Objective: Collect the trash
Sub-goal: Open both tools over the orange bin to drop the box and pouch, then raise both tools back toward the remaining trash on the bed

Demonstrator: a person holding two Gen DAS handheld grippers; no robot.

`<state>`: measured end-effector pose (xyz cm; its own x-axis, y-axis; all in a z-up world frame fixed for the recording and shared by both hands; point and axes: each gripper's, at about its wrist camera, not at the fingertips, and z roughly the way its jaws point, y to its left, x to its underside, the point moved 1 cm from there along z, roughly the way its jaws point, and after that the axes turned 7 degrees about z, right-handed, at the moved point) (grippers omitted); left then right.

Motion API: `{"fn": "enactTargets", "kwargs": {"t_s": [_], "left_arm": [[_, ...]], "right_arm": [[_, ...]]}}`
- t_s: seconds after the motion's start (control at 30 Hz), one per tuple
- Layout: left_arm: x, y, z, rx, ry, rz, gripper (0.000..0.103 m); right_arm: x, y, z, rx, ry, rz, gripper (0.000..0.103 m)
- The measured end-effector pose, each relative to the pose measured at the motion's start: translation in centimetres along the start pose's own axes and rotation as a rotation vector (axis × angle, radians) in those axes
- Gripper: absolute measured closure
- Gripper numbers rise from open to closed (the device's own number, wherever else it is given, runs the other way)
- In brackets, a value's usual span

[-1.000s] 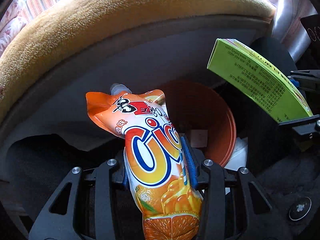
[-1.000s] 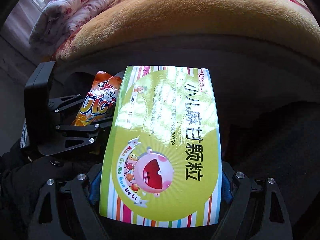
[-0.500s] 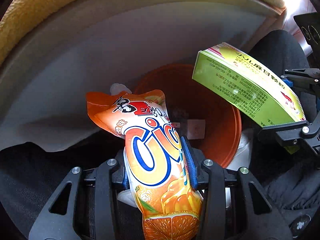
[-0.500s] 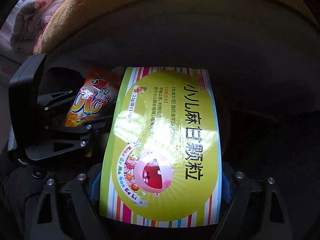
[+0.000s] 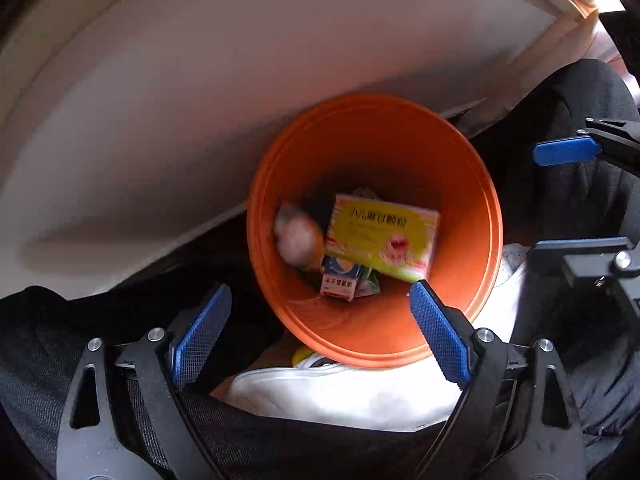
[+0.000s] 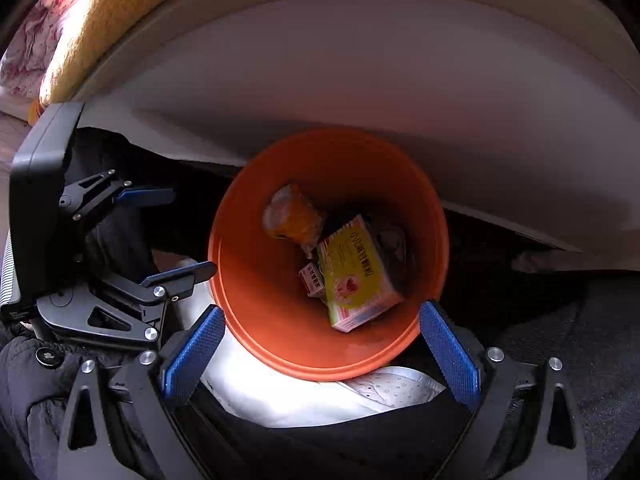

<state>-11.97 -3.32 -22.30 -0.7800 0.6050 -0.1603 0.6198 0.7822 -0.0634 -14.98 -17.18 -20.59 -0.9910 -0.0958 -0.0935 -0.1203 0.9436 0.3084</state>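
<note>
An orange bin (image 5: 476, 216) stands on the floor below both grippers; it also shows in the right wrist view (image 6: 240, 300). Inside lie the yellow-green box (image 5: 380, 236), the orange snack pouch (image 5: 298, 236) and a small red-and-white carton (image 5: 338, 284). The right wrist view shows the same box (image 6: 356, 276), pouch (image 6: 292, 216) and carton (image 6: 312, 280). My left gripper (image 5: 320, 332) is open and empty above the bin's near rim. My right gripper (image 6: 320, 352) is open and empty, beside the left one.
A pale bed frame panel (image 5: 200, 100) curves behind the bin, with a tan blanket (image 6: 100, 20) on top. A white shoe (image 5: 340, 392) and dark trouser legs (image 5: 580, 184) lie next to the bin.
Both grippers opened over the bin. The snack pouch left the left gripper and the yellow-green box left the right gripper; both now lie inside the bin.
</note>
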Motion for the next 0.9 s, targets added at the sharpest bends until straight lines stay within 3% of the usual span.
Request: {"fn": "enactTargets", "kwargs": {"t_s": [0.2, 0.4, 0.6, 0.73, 0.9], "left_arm": [[0.2, 0.4, -0.5, -0.004, -0.013, -0.015, 0.015], [0.9, 0.0, -2.9, -0.021, -0.080, -0.010, 0.015], [0.8, -1.0, -7.3, -0.131, -0.187, 0.029, 0.015], [0.6, -0.9, -11.6, -0.233, -0.287, 0.051, 0.015], [-0.4, 0.9, -17.6, -0.237, -0.427, -0.003, 0.014]], "right_arm": [[1.1, -0.7, -1.2, -0.008, -0.027, -0.005, 0.007], [1.5, -0.2, -3.4, -0.016, -0.072, -0.055, 0.007], [1.5, 1.6, -7.3, -0.023, -0.141, -0.107, 0.007], [1.1, 2.5, -11.0, -0.031, -0.237, -0.134, 0.007], [-0.3, 2.9, -16.8, -0.037, -0.414, -0.170, 0.006]]}}
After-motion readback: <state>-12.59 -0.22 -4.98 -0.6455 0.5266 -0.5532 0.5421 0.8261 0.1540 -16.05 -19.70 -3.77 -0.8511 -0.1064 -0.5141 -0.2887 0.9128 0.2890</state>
